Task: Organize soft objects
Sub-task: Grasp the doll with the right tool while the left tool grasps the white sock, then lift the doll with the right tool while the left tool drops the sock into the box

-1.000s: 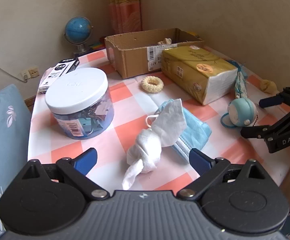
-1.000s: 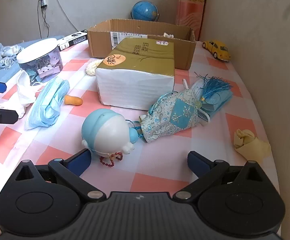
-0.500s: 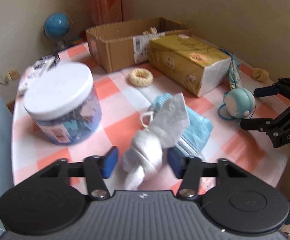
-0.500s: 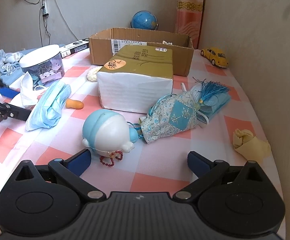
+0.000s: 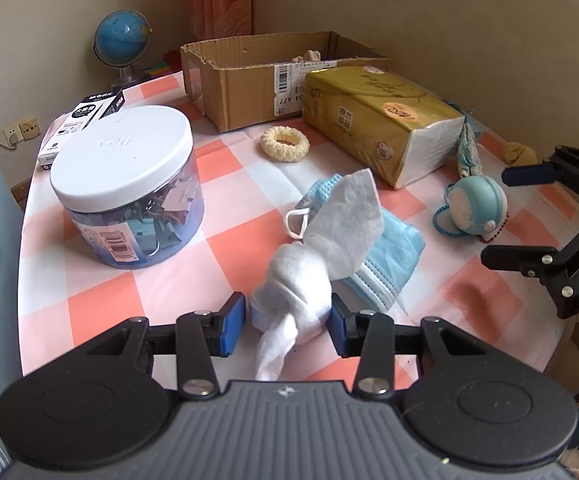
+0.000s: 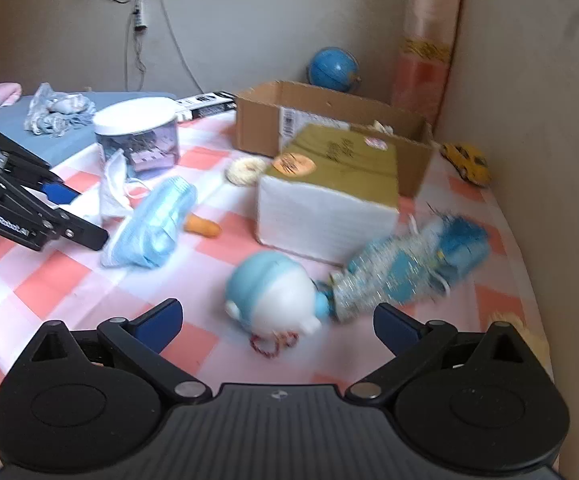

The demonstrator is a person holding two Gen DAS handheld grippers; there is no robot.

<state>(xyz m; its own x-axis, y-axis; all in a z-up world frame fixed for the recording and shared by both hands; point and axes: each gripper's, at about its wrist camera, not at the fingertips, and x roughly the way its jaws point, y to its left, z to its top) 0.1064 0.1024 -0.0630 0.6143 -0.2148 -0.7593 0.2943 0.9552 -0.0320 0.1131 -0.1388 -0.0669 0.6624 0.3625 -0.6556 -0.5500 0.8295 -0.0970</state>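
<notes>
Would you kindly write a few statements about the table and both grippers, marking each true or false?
1. The left gripper has its pads either side of the knotted white cloth. True.
2. The jar has its lid off. False: the white lid is on.
3. The right gripper is shut on the round blue toy. False: it is open, with the toy lying ahead of it between the fingers.
4. The cream ring lies on the cloth-covered table between the cardboard box and the blue masks. True.
5. The tissue pack is inside the cardboard box. False: it lies on the table in front of it.
</notes>
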